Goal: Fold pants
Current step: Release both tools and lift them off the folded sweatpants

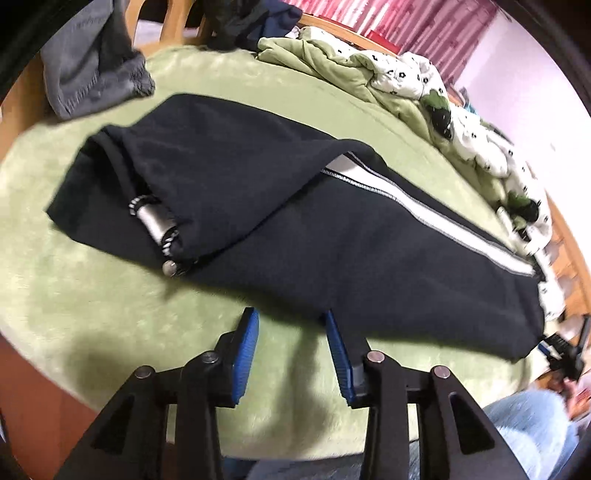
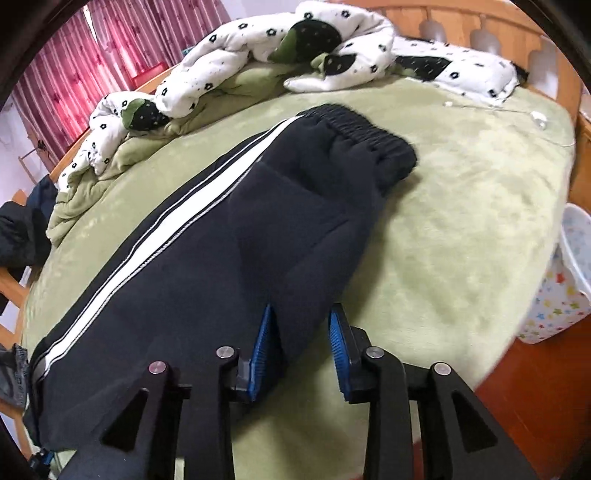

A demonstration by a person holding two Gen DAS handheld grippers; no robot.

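Note:
Black track pants with a white side stripe lie flat on the green bed cover, legs stacked. One leg end is folded back over the rest, showing a grey cuff. In the right wrist view the pants run away to the ribbed waistband. My left gripper is open just at the near edge of the pants, holding nothing. My right gripper is open with the near edge of the seat part between its blue pads; the cloth is not pinched.
A rumpled white and green quilt lies along the far side of the bed. A grey garment and dark clothes lie at the wooden footboard. A white starred bin stands beside the bed. The other gripper shows at the right edge.

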